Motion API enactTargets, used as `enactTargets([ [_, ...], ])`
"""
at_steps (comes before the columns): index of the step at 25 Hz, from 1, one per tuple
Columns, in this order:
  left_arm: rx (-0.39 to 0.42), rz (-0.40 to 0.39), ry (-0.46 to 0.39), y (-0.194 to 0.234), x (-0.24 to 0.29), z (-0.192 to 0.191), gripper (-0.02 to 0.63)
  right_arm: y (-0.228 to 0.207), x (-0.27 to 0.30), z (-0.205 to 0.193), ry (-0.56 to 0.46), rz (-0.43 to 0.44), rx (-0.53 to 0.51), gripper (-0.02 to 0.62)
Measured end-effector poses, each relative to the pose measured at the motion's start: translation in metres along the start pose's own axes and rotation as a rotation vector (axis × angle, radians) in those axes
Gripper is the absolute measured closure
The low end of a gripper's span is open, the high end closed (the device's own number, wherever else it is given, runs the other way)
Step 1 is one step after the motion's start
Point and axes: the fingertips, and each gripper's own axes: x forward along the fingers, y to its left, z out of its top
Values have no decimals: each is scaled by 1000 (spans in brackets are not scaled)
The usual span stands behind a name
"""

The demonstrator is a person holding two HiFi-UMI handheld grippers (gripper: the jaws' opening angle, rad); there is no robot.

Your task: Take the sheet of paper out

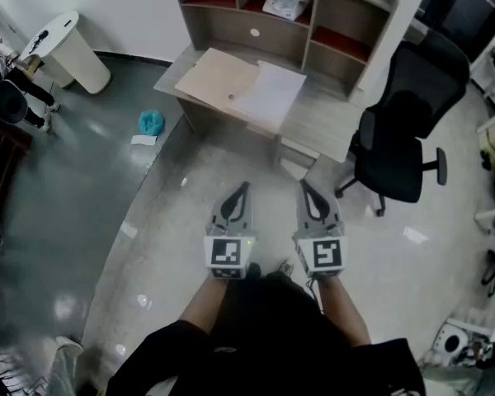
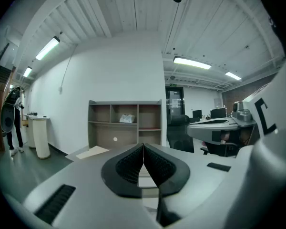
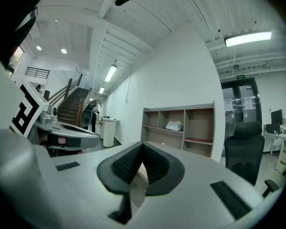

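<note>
Evidently nothing was done yet. The left hand-held gripper (image 1: 244, 188) and right hand-held gripper (image 1: 304, 186) were both shut and empty, side by side over the floor. The sheet (image 1: 271, 93) lay well ahead of them on the counter (image 1: 326, 114), touching or overlapping a tan folder (image 1: 219, 79); which, I could not tell. The floor ahead looked open up to the counter's front edge. A chair (image 1: 404, 130) stood ahead-right of the right one, narrowing that side.

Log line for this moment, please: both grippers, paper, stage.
left gripper: shut, empty | right gripper: shut, empty | paper: flat on desk, untouched | stage: grippers short of desk, grasp not begun
</note>
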Motion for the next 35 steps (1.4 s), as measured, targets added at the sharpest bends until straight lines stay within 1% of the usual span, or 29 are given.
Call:
enactTargets([
  [7, 12, -15, 39, 4, -13, -11, 561, 16, -3, -9, 31, 7, 25, 579],
  [11, 10, -35, 38, 11, -9, -11, 561, 23, 4, -6, 6, 8, 38, 578],
  [16, -8, -58, 52, 23, -6, -17, 561, 32, 14, -13, 49, -7, 38, 578],
  [18, -3, -71, 47, 28, -3, -16, 561, 33, 19, -14, 60, -21, 39, 578],
  [20, 16, -84, 35, 34, 0, -12, 561, 35, 25, -12, 60, -33, 37, 578],
  [23, 3, -109, 42, 41, 2, -15, 561, 43, 36, -9, 57, -43, 32, 578],
  [28, 7, -143, 42, 57, 0, -16, 561, 62, 51, -3, 53, -50, 23, 578],
  [32, 21, -140, 44, 71, 3, -17, 561, 71, 60, -7, 63, -54, 24, 578],
  [35, -4, -144, 54, 76, 4, -24, 561, 74, 64, -12, 79, -49, 23, 578],
])
